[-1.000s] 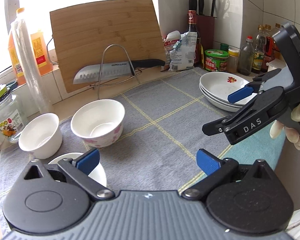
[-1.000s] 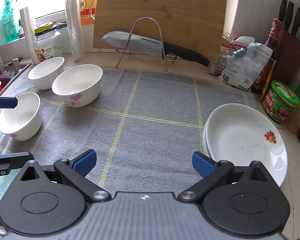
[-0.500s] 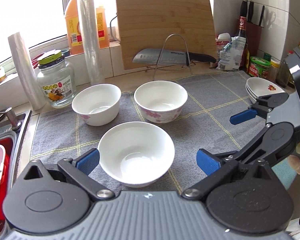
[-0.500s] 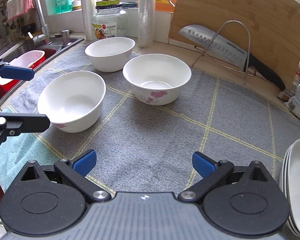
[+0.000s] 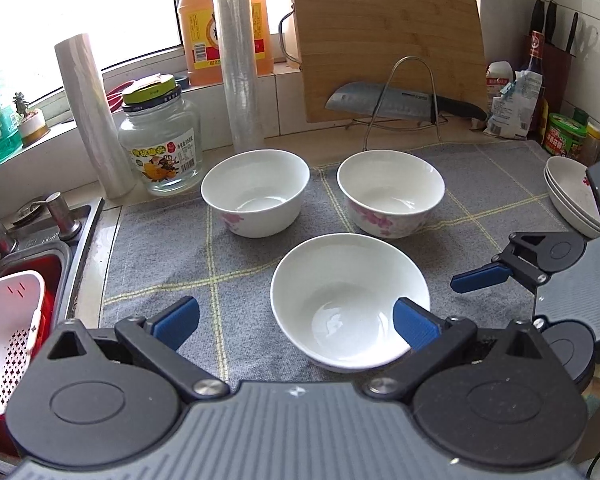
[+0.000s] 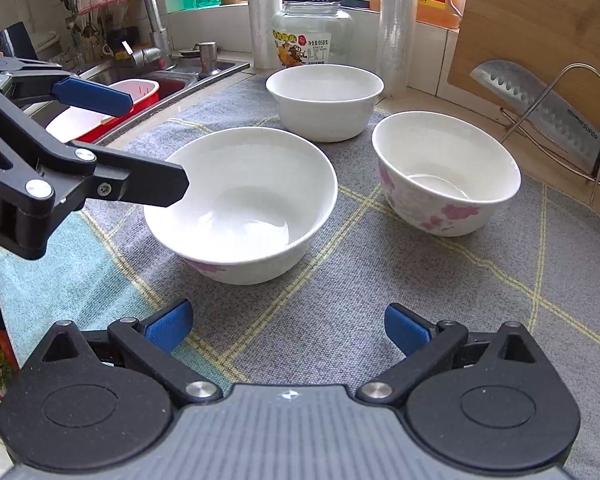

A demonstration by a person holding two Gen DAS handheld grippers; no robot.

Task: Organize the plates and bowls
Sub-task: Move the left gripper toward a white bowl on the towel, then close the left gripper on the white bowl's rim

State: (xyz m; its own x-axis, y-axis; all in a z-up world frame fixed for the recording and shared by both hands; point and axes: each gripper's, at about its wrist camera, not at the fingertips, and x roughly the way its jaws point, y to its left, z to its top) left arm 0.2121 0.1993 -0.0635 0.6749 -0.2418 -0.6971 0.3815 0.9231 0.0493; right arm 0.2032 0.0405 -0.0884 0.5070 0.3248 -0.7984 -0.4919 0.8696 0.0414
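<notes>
Three white bowls with pink flowers stand on a grey checked mat (image 5: 480, 184). The nearest bowl (image 5: 350, 300) (image 6: 242, 204) lies just ahead of my left gripper (image 5: 296, 320), which is open; its right finger overlaps the bowl's right rim. The far left bowl (image 5: 256, 192) (image 6: 325, 100) and far right bowl (image 5: 391, 192) (image 6: 446, 172) stand behind it. A stack of white plates (image 5: 572, 196) sits at the mat's right edge. My right gripper (image 6: 286, 326) is open and empty, low over the mat in front of the nearest bowl.
A sink with a red basin (image 5: 24, 304) and tap (image 6: 148, 12) lies left of the mat. A glass jar (image 5: 162, 140), film rolls (image 5: 240, 60), a cutting board (image 5: 384, 40) and a knife on a wire stand (image 5: 396, 104) line the back. Bottles and jars (image 5: 564, 136) stand at the right.
Both grippers have swung left, from the plates toward the bowls. The nearest bowl now sits close in front of both grippers.
</notes>
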